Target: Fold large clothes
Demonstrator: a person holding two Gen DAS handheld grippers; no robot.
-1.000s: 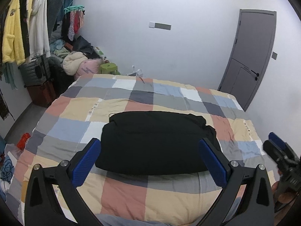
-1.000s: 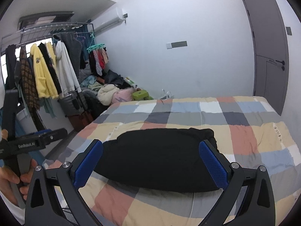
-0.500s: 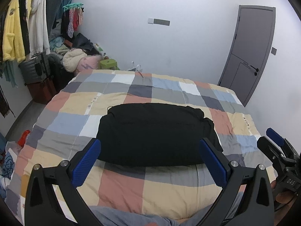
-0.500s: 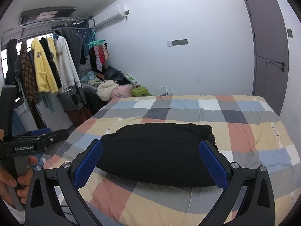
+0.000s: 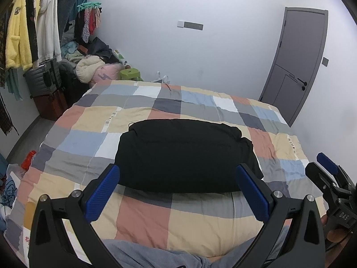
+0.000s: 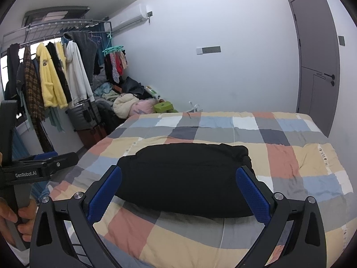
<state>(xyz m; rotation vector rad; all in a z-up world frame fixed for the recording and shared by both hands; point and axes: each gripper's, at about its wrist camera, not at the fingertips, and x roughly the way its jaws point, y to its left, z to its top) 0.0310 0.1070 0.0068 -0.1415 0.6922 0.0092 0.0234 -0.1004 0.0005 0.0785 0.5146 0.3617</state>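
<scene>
Black fabric: the garment (image 5: pixel 185 154) lies in a thick, rounded bundle mid-bed on the checked quilt (image 5: pixel 142 218), soft and matte.
Left claw (image 5: pixel 178 192): spread wide, holding nothing, short of the near hem.
Right claw (image 6: pixel 178 192): likewise wide and bare.
Fold state: probably finished; layers unreadable in the dark cloth.
Doing it well: pinch both near corners together, lift evenly, keep edges square.
</scene>
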